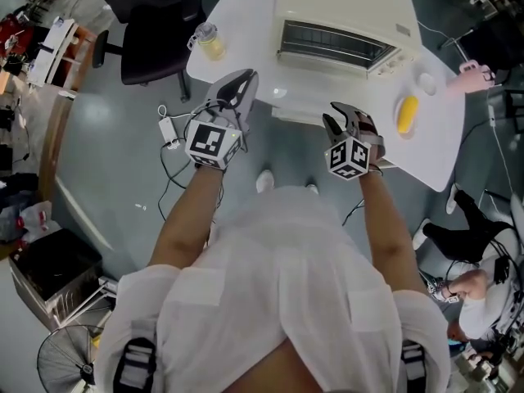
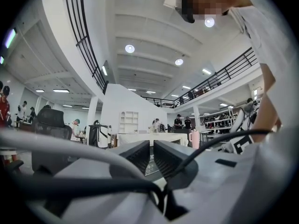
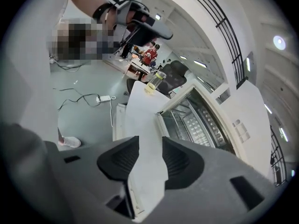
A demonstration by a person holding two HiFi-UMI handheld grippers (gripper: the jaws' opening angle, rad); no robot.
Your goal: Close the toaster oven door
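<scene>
Oven (image 1: 344,11) sits on a white table (image 1: 233,23). Its door (image 1: 299,105) is open, folded down flat at the oven's front.

Right gripper (image 1: 344,117) is at the door's right front corner. Its jaws are spread, a white surface shows between them, and nothing is pinched.

Left gripper (image 1: 239,84) is off the oven's front-left corner. Its jaws are all but together, only a slit between them, empty.

Jar (image 1: 209,41) stands left of the oven, and a yellow item (image 1: 407,113) lies to the oven's right.
</scene>
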